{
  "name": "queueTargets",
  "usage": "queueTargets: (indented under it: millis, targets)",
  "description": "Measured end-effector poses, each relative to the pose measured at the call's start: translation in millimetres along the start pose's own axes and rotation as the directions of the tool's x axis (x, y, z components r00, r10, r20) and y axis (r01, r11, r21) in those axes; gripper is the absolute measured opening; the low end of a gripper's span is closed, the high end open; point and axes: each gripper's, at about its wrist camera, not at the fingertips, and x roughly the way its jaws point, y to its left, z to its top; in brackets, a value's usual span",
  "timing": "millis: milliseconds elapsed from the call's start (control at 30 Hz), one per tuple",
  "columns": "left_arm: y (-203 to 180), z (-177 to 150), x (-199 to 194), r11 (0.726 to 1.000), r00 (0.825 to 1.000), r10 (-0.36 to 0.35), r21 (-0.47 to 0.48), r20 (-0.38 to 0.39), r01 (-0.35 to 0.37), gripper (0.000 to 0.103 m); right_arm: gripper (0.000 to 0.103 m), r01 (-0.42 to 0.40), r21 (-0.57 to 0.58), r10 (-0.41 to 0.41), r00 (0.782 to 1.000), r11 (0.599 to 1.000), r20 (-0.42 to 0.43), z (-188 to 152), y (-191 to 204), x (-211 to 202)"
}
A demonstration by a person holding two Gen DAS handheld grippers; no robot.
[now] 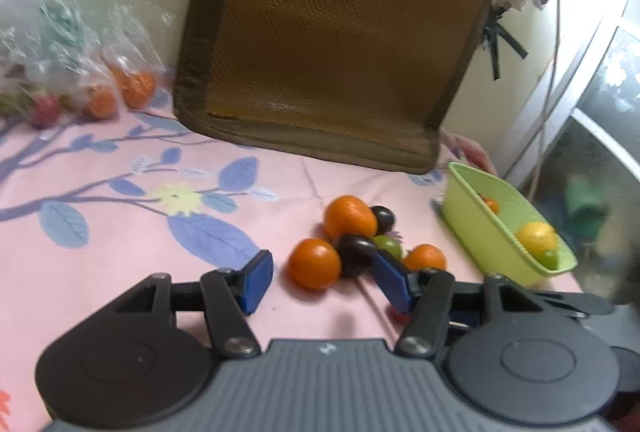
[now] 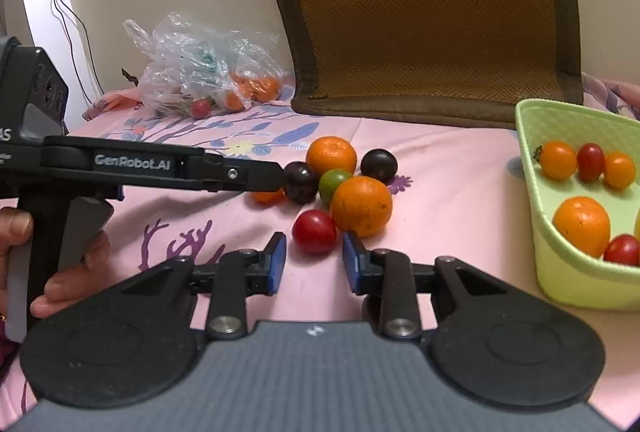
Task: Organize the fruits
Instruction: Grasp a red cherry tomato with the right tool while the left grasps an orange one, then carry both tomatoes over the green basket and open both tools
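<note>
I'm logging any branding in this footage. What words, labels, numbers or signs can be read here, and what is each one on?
"GenRobot.AI": white lettering on the side of the left gripper, seen from the right wrist view.
"AS": end of a cut-off word on the grey body of the same gripper, at the picture's left edge; the rest is out of frame.
Small print below it: too small to read.
A small white logo mark, not lettering, sits on the right gripper body.
</note>
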Motion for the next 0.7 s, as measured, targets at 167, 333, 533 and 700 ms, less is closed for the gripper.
queueTargets:
  millis: [167, 333, 533, 700]
  targets:
    - [-4, -2, 4, 0.999, 1.000, 0.022, 0.028, -0.011, -0.022, 0.039, 0.031, 0.015, -0.027, -0.015, 1.000, 1.000, -0.005, 0, 7, 8]
    - [-2, -5, -1, 0.999, 0.999, 0.031, 0.014, -0.010, -0.031, 0.030, 0.025, -0.001, -0.047, 0.001, 1.000, 0.999, 0.014, -6, 17, -4]
    - [-20, -32, -38, 0.999, 1.000, -0.029, 0.030, 0.001, 0.028, 0.030, 0.025, 0.005, -0.101, 0.003, 0.997, 0.995, 0.079, -34, 21, -54]
    - [-49, -66, -66, 0.994, 0.996, -0.085, 0.071, -0.016, 0.086, 0.030, 0.025, 0.030, -0.095, -0.022, 0.996, 0.995, 0.084, -65, 14, -90]
